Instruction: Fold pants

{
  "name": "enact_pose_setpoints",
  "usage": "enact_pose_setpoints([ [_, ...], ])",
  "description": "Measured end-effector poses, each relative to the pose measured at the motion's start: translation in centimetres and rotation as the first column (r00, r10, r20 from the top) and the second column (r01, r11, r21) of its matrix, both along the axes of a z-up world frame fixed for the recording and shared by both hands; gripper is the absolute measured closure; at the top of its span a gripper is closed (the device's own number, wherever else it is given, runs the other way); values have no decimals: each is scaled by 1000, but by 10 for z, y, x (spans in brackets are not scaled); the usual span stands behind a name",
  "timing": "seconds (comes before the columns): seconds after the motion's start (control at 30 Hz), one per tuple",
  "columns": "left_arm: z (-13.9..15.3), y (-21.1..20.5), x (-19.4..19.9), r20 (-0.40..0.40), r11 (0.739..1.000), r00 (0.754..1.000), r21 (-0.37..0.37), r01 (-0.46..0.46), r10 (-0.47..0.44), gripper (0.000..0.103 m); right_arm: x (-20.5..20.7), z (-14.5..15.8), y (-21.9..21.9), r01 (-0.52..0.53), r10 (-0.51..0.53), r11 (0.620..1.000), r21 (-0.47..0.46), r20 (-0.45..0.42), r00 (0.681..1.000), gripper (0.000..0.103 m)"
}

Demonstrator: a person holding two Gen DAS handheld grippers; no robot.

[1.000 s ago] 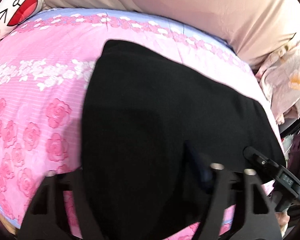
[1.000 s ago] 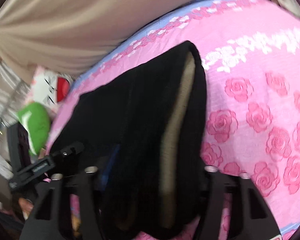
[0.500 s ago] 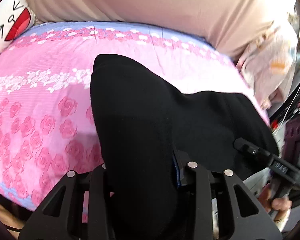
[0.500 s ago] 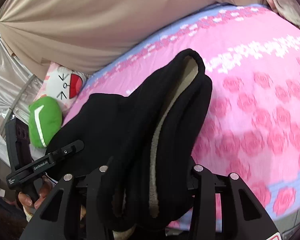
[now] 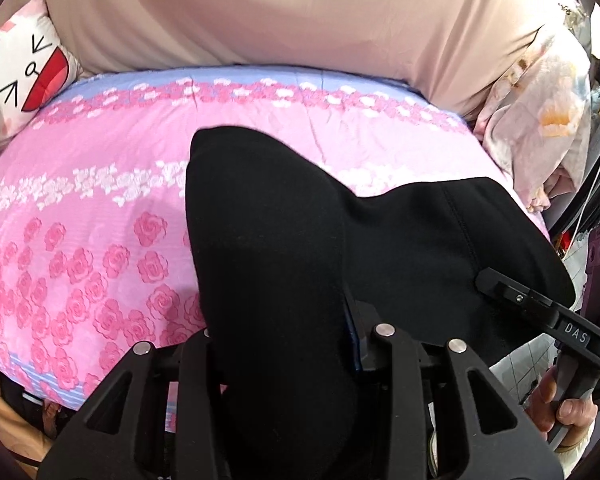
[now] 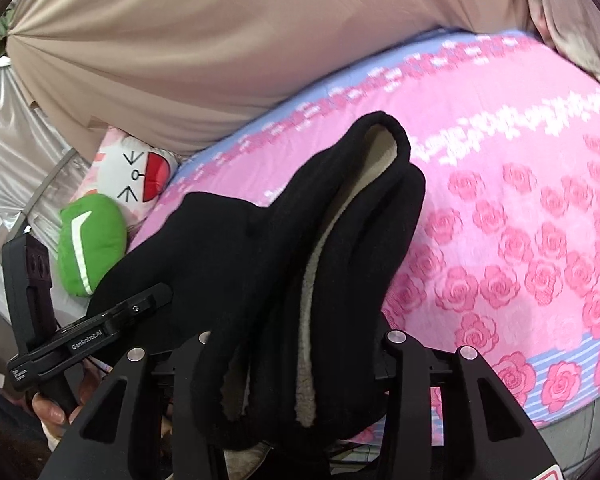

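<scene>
Both wrist cameras looked steeply down, close over the black pants (image 5: 276, 240), sharing the pink bed (image 6: 520, 168).

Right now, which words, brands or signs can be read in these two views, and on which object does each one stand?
"DAS": on the right gripper, along its black body, seen from the left wrist.
"GenRobot.AI": on the left gripper, along its black body, seen from the right wrist.
Small two-line label at the rear end of the left gripper: too small to read.
The pillow has only a drawn cartoon face, no words.
</scene>
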State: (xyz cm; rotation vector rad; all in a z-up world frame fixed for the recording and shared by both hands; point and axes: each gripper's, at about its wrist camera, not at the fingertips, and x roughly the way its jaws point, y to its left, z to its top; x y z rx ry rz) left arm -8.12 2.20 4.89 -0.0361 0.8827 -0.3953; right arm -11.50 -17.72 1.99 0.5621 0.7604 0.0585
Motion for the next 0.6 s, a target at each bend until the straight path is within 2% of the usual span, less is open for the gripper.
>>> enact_pose_setpoints([
  [0.1, 19, 2, -3, 41, 1000, 999, -13, 6, -5, 70, -3, 18, 0, -10, 10, 1000, -8, 39, 999, 63],
  [0.3, 76, 8, -11, 197, 998, 980, -46, 30, -20, 70, -8, 71, -3, -21, 29, 999, -43, 172, 985, 63],
  [0.43, 110, 7, -8, 301, 997, 953, -58, 42, -23, 69, -5, 110, -4, -16, 41, 995, -96, 264, 964, 63],
  [0.6, 155, -1, 2, 446, 998, 895, -54, 43, -15, 69, 15, 158, -7, 5, 57, 987, -159, 380, 923, 63],
])
